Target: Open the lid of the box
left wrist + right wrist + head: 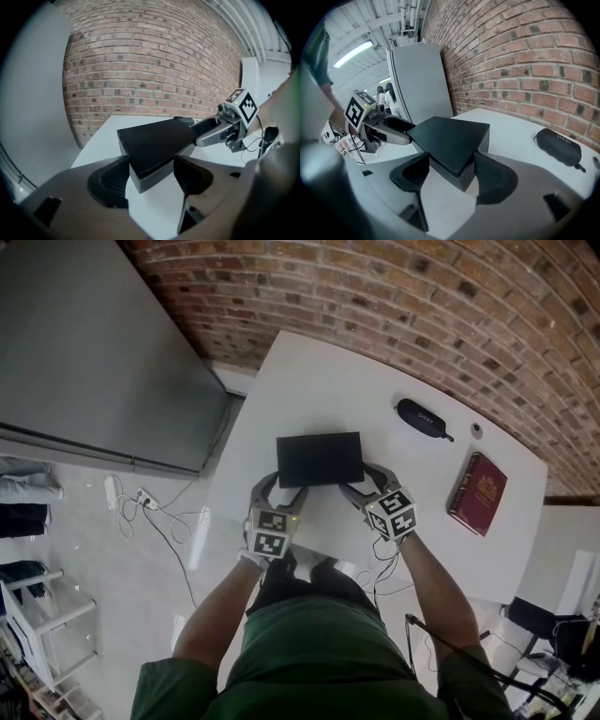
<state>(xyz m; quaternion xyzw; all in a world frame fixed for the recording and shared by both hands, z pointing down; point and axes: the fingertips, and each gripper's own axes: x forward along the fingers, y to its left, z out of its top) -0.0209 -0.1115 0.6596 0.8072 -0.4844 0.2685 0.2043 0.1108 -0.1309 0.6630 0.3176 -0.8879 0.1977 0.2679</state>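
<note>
One white tabletop (309, 381) is seen, and one flat black box (319, 458) is set on it, lid closed and facing up, its long axis running left to right. Two hand-held grippers are placed at the box's near side. The left hand-held gripper (281, 489) is closed on the near left corner, and the right hand-held gripper (362, 484) on the near right corner. One red book (478, 493) lies right of the box, and one black case (421, 419) beyond its right end.
</note>
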